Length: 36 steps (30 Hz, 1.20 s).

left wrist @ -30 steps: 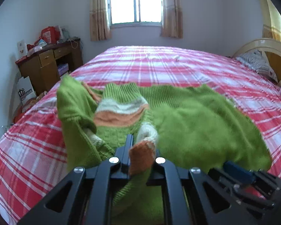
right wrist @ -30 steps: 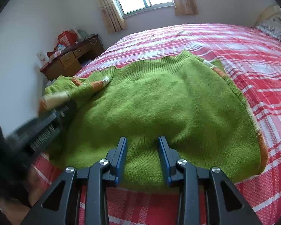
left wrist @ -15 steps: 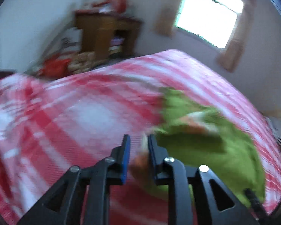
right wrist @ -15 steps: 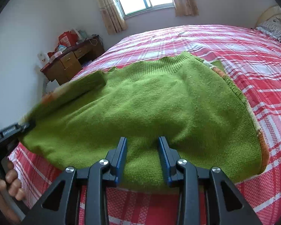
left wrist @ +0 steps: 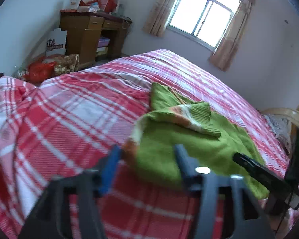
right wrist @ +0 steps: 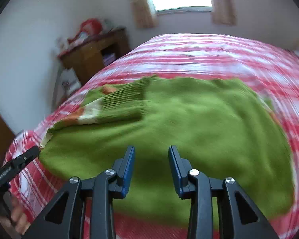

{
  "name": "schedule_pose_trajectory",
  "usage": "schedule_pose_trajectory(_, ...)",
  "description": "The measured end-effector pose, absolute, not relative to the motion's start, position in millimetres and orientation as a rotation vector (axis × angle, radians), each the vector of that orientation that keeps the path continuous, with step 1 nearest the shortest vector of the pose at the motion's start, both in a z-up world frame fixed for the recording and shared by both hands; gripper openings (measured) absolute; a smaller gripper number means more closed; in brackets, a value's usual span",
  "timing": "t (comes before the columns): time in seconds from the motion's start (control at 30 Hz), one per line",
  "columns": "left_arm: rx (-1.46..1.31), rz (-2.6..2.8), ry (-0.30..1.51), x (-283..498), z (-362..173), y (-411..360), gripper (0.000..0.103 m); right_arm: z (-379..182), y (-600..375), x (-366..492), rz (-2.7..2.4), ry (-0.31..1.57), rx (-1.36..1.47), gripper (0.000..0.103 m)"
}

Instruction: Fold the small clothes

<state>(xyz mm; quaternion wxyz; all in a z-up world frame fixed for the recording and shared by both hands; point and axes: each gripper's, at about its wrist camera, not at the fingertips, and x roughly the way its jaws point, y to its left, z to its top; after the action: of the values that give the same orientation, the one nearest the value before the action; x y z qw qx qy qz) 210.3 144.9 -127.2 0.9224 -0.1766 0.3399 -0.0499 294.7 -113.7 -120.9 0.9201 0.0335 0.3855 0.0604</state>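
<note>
We have the green sweater [right wrist: 189, 123] spread on the red-and-white checked bedspread [left wrist: 69, 119], its body lying flat and one sleeve [right wrist: 117, 105] folded across the left shoulder, the orange and white bands of the sleeve showing near the left edge. Our left gripper [left wrist: 147, 155] has just been opening its jaws, and they stand well apart now, hanging over the near left corner of the sweater with nothing pinched between them; the knit shows through the gap, but whether it touches the pads is lost in the blur. Our right gripper [right wrist: 151, 159] hangs over the near edge of the sweater, jaws partly open, empty, with only green wool behind the gap. Far left by the wall stands a wooden desk [left wrist: 89, 31], and beyond the bed a curtained window [left wrist: 201, 18].
</note>
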Motion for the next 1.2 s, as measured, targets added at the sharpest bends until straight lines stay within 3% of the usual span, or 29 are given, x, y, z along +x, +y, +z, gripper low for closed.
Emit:
schedule_pose_trajectory(0.23, -0.378, -0.1, 0.717, 215, -145, 143, 0.065, -128, -74, 388, 0.137, 0.93, -0.032, 0.036)
schedule_pose_trajectory(0.43, -0.418, -0.167, 0.675, 208, -148, 145, 0.08, -96, -64, 448, 0.316, 0.804, 0.193, 0.036)
schedule_pose_trajectory(0.53, -0.448, -0.187, 0.659, 208, -149, 148, 0.08, -83, -66, 442, 0.354, 0.72, 0.263, 0.036)
schedule_pose_trajectory(0.97, -0.483, -0.216, 0.632, 207, -151, 151, 0.083, -122, -89, 369, 0.287, 0.848, 0.189, 0.036)
schedule_pose_trajectory(1.2, -0.475, -0.222, 0.626, 207, -151, 149, 0.085, -129, -67, 453, 0.215, 0.937, 0.164, 0.036)
